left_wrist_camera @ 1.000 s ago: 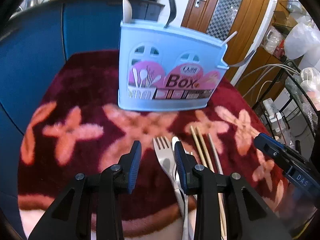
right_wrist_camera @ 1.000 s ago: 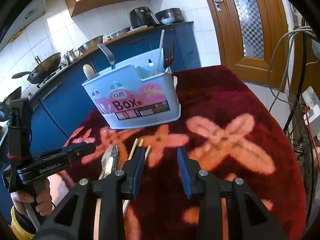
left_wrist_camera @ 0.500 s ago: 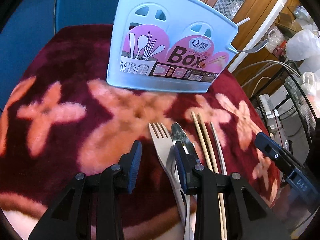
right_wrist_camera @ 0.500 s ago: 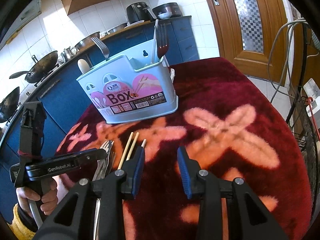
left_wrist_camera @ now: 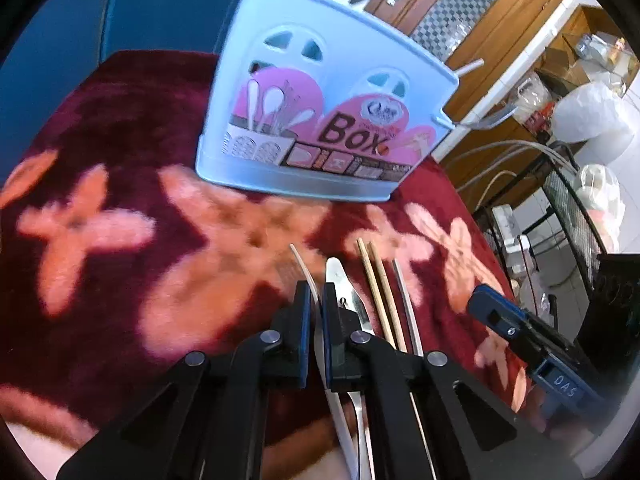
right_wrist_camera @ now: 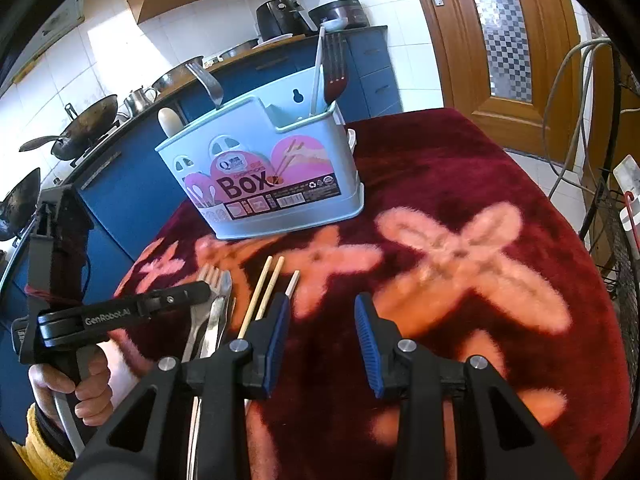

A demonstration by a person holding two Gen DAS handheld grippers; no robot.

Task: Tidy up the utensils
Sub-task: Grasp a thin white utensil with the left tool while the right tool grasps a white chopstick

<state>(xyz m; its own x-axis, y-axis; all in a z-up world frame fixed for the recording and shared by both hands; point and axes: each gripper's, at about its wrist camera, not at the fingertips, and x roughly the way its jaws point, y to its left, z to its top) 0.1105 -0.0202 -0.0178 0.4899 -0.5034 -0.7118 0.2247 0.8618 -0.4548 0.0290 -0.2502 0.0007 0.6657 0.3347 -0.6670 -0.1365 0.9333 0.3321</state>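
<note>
A light blue utensil box [left_wrist_camera: 320,120] [right_wrist_camera: 272,184] stands on the dark red flowered cloth [right_wrist_camera: 460,184], with a spoon and forks sticking out of it. Before it lie a fork [left_wrist_camera: 306,270] [right_wrist_camera: 212,278], a knife [left_wrist_camera: 340,280] [right_wrist_camera: 218,312], two wooden chopsticks [left_wrist_camera: 378,280] [right_wrist_camera: 264,284] and a pale chopstick [left_wrist_camera: 404,296] [right_wrist_camera: 293,282]. My left gripper [left_wrist_camera: 316,292] [right_wrist_camera: 200,290] is shut on the fork, which shows edge-on between the pads. To its right, my right gripper [right_wrist_camera: 320,308] [left_wrist_camera: 492,312] stands open above the cloth, with nothing between its fingers.
A blue kitchen counter [right_wrist_camera: 120,184] with woks and pots runs behind the table. A wooden door [right_wrist_camera: 500,40] is at the back right. A black wire rack [left_wrist_camera: 576,216] and cables stand off the table's right edge. A hand [right_wrist_camera: 92,384] holds the left gripper's handle.
My left gripper's jaws have closed onto the fork, which now shows on its edge. That view has tilted down and rolled a little. The right gripper has stayed put.
</note>
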